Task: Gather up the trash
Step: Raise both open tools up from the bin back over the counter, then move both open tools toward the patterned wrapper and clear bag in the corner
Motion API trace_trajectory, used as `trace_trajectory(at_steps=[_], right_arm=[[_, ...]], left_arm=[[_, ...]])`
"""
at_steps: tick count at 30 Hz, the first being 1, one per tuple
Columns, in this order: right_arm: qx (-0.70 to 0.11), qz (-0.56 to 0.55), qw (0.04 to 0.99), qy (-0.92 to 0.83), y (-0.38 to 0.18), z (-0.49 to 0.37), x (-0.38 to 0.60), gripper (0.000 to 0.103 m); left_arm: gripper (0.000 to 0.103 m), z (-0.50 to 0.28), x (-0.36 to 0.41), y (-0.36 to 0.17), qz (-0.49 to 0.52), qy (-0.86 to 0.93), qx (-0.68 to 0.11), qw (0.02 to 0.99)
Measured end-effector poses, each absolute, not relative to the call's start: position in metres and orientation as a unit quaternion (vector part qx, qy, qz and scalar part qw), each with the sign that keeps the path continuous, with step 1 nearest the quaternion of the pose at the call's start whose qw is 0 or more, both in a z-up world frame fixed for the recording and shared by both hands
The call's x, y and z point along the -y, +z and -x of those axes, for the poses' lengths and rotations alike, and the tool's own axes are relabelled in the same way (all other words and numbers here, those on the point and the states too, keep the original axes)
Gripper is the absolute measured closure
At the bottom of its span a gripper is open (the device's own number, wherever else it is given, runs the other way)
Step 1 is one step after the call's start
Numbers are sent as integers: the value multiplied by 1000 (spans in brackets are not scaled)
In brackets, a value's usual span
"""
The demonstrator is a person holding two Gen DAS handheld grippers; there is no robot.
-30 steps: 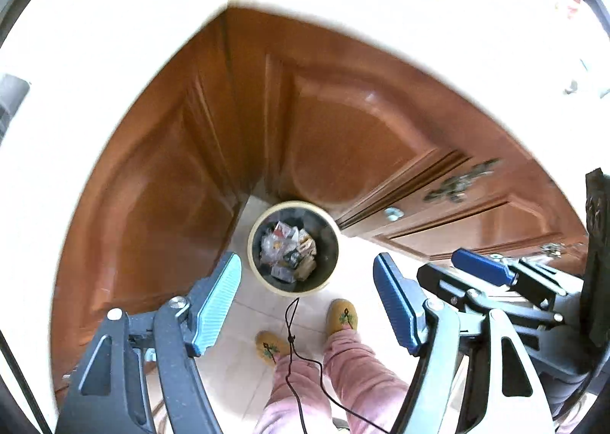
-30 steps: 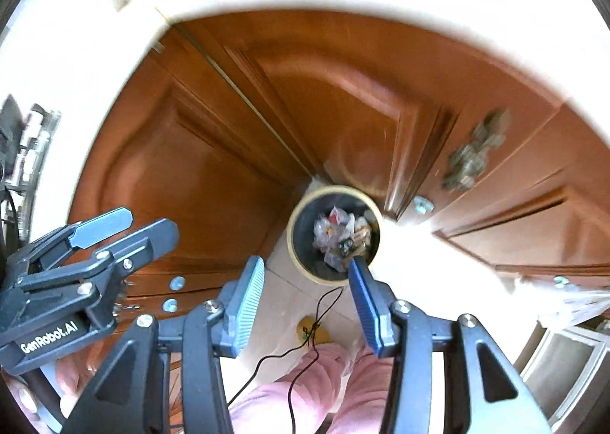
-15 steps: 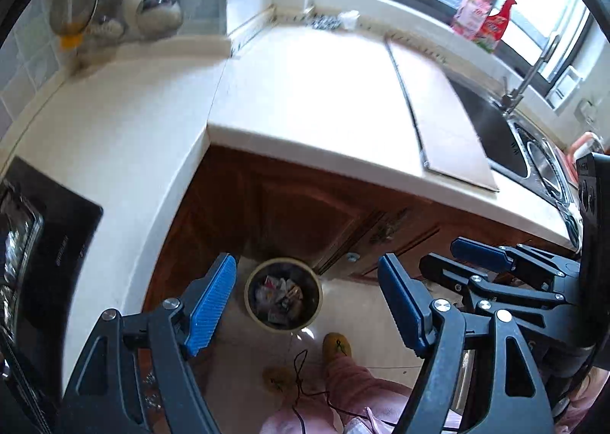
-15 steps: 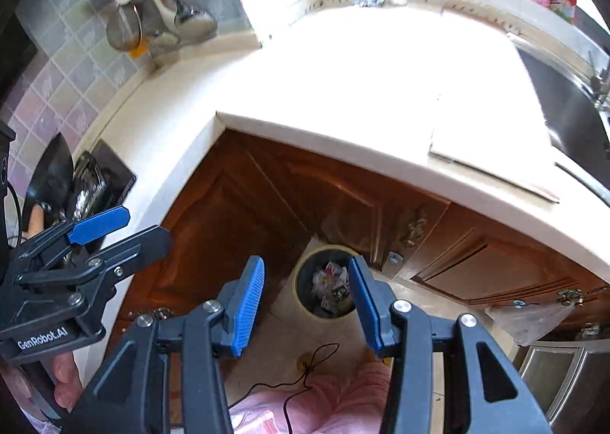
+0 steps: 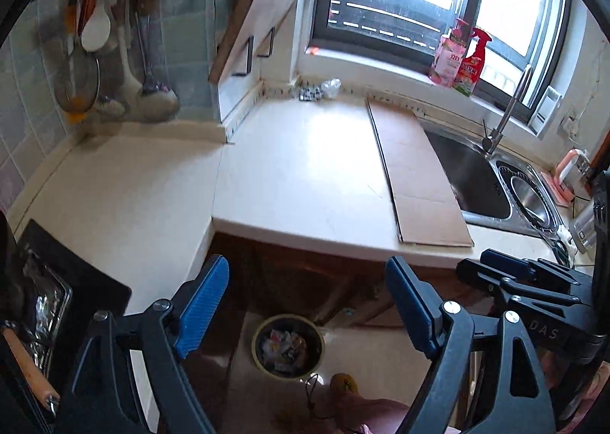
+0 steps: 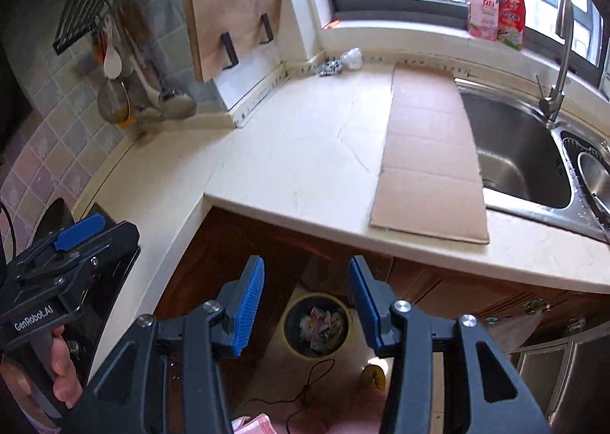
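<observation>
Left wrist view, left gripper (image 5: 307,304): the jaws are being held wide apart and have just been opening; nothing is being gripped.
Left wrist view, trash bin (image 5: 288,346): it is being seen on the floor below the counter (image 5: 305,174), already filled with wrappers.
Left wrist view, remaining trash: a small crumpled wrapper (image 5: 318,90) is lying at the back of the counter, not yet collected.
Right wrist view, right gripper (image 6: 305,304): the jaws are being kept half apart, empty.
Right wrist view, progress: most trash is judged binned; the wrapper and perhaps the cardboard sheet (image 6: 431,159) are being left.
</observation>
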State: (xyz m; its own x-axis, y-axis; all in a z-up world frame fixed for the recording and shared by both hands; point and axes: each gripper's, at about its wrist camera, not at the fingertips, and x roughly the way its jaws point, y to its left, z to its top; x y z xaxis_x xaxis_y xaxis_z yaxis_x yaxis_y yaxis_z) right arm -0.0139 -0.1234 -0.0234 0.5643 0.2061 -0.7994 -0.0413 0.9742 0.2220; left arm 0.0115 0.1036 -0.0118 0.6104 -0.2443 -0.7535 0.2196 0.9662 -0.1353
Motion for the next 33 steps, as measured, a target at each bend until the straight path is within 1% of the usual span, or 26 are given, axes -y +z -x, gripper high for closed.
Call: trace_trajectory(at_steps=[7,13,14,15,17,21,23,25,27,29,31,33], right_arm=[[-450,-98,885,72,-7,-12,138,56],[-437,-88,891,86,17,-61,158,56],[-435,-89,891,92,22,-73,163,56],[-433,-89,892,96,28,-86,169,56],[-428,-90,893,105,38,-113,182,56],[-421,-92,894,120,53,-167,206,55],[-420,-96,894,125,59,-196,219,50],[-420,-99,893,126,62,-229,233,48],[-421,-101,892,128,64,-261,244,47],[-424,-106,890,130,63,-292,256,42],[-428,-108,888,127,58,-328,270,40],[-437,-109,884,122,49,-359,282,40]], left_arm=[[20,-38,-94,8,10,-118,-407,906],[19,-86,-74,27,5,-106,-404,909],[18,-96,-69,32,2,-102,-400,911],[14,-108,-64,36,-1,-95,-397,913],[10,-131,-54,45,-1,-87,-391,916],[10,-190,-31,59,-1,-81,-389,918],[10,-223,-19,62,-2,-80,-392,917],[10,-254,-6,63,-5,-77,-395,915],[10,-286,7,62,-12,-72,-400,914],[10,-317,18,58,-20,-65,-403,913],[10,-350,29,51,-26,-61,-408,910],[10,-384,37,39,-28,-58,-417,906]])
